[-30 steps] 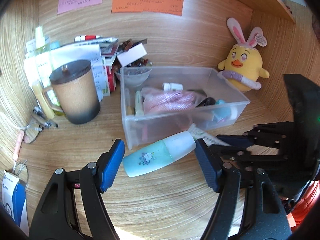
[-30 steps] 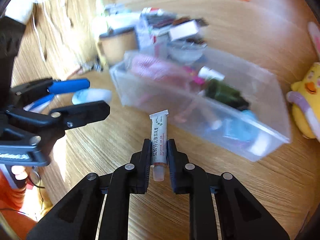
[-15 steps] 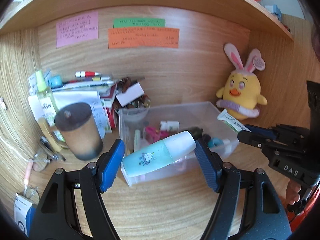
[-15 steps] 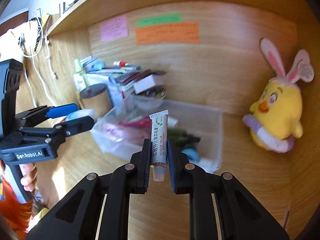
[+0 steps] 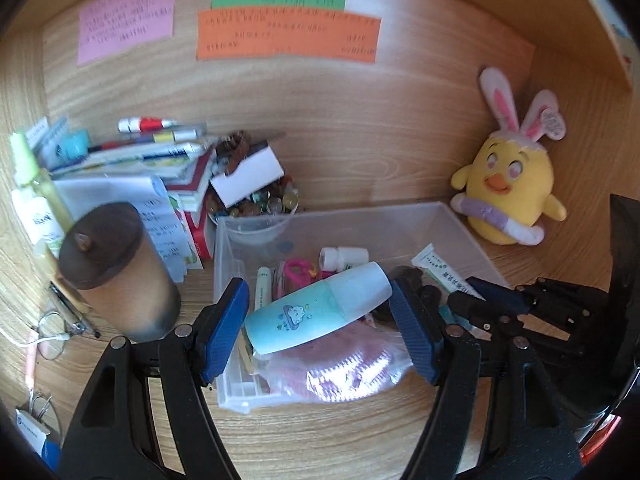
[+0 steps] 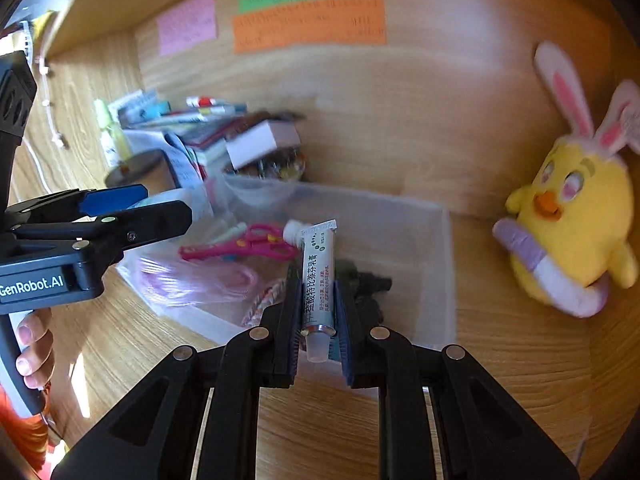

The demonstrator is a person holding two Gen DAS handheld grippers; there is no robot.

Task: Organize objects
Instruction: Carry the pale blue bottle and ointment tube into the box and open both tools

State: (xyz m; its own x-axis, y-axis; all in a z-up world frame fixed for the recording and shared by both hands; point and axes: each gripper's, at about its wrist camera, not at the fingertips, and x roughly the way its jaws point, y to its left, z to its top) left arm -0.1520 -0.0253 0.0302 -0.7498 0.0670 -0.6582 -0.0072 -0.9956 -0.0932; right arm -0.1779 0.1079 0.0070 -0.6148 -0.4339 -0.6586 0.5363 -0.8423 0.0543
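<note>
My left gripper (image 5: 320, 320) is shut on a light blue bottle with a white cap (image 5: 318, 312) and holds it sideways above the front of the clear plastic bin (image 5: 400, 220). My right gripper (image 6: 318, 292) is shut on a white ointment tube (image 6: 318, 272), cap end toward the camera, held over the bin (image 6: 444, 264). The tube also shows in the left wrist view (image 5: 442, 274), over the bin's right side. The bin holds pink scissors (image 6: 248, 246), a pink bag (image 5: 344, 372), a small white bottle (image 5: 344, 256) and dark items.
A brown lidded mug (image 5: 116, 272) stands left of the bin. Papers, pens and a bowl of beads (image 5: 256, 200) are piled behind it. A yellow chick plush (image 5: 508, 188) sits at the right wall. Glasses (image 5: 52, 328) lie at the left. Sticky notes (image 5: 288, 38) hang on the back wall.
Both grippers have lifted their objects off the desk and moved forward over the bin. The blue bottle lay on the desk a second ago; it now hangs between the left fingers.
</note>
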